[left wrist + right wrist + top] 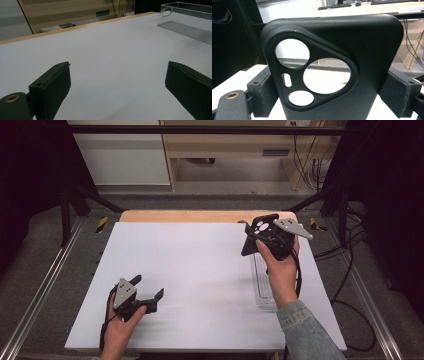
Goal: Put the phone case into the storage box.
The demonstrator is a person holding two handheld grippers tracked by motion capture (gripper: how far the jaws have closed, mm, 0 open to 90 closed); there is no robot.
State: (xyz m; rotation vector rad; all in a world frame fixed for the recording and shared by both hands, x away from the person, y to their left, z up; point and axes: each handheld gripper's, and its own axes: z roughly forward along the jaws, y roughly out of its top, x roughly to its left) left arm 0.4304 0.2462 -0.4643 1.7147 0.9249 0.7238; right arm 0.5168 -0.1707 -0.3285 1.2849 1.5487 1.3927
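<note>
One black phone case (332,67) is clamped in the right gripper (265,237), held up above one clear tray (263,285). The left gripper (147,292) has its jaws wide apart, near the white table (190,270).

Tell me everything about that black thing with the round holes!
It is a black phone case, matte and rubbery-looking, with a raised rounded-triangle camera frame holding three round holes and a small slot. It stands upright, clamped at its sides in the right tool, lifted above the white table near its far right.
</note>
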